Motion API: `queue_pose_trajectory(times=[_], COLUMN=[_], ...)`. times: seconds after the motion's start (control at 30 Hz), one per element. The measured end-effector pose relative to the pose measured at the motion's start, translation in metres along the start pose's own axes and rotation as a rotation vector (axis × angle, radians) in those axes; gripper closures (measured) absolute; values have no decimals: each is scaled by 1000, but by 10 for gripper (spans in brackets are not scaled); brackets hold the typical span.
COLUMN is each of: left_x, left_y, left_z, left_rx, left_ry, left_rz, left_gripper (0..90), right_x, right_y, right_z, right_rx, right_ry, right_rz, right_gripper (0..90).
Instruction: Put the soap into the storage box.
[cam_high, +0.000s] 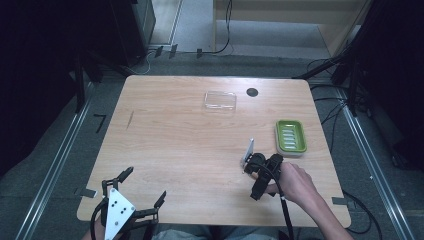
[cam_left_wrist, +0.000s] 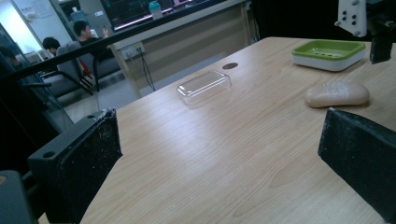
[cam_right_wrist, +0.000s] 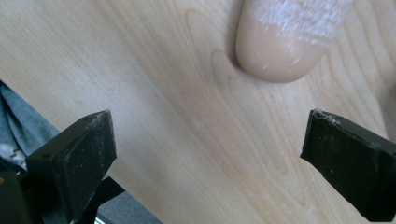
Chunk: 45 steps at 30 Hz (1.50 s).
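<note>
Both wide open, nothing held. Left hand-held gripper (cam_high: 142, 187) hovers at the counter (cam_high: 175, 140) near edge. Right hand-held gripper (cam_right_wrist: 208, 149) jaws apart, tilted over the counter, soap bar (cam_right_wrist: 285, 39) just beyond, untouched. Green soap dish (cam_high: 291, 136) and clear lid (cam_high: 220, 100) farther off.

soap bar (cam_left_wrist: 337, 94): 1 | green soap dish (cam_high: 291, 136): 1 | clear lid (cam_high: 220, 100): 1 | tools: 2
</note>
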<state>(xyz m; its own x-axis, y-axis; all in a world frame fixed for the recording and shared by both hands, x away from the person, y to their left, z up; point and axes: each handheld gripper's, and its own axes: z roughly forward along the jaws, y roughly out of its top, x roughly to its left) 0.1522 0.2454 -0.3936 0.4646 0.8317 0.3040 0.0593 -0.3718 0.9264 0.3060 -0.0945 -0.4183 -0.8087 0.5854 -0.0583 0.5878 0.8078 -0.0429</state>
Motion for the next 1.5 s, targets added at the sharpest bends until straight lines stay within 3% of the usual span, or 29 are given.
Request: queue_pose_trajectory(times=[0.13,0.4,1.2,1.5], left_x=[0,1,0,0], left_y=[0,-1,-1,-1], left_z=[-1,-2,-2,-2], left_rx=[-5,-12,-17,-16], left_ry=[1,4,6,7], left_rz=[-2,-1,-5,-7], left_gripper=[0,0,0,0], right_x=[-3,-18,-54,-59], right_y=[7,22,51,55], right_z=[-2,-3,31,41], right_rx=[-11,-30,-36,-39], right_ry=[0,22,72,68], right_rz=[-1,40,181,209], right_gripper=[29,29,0,0])
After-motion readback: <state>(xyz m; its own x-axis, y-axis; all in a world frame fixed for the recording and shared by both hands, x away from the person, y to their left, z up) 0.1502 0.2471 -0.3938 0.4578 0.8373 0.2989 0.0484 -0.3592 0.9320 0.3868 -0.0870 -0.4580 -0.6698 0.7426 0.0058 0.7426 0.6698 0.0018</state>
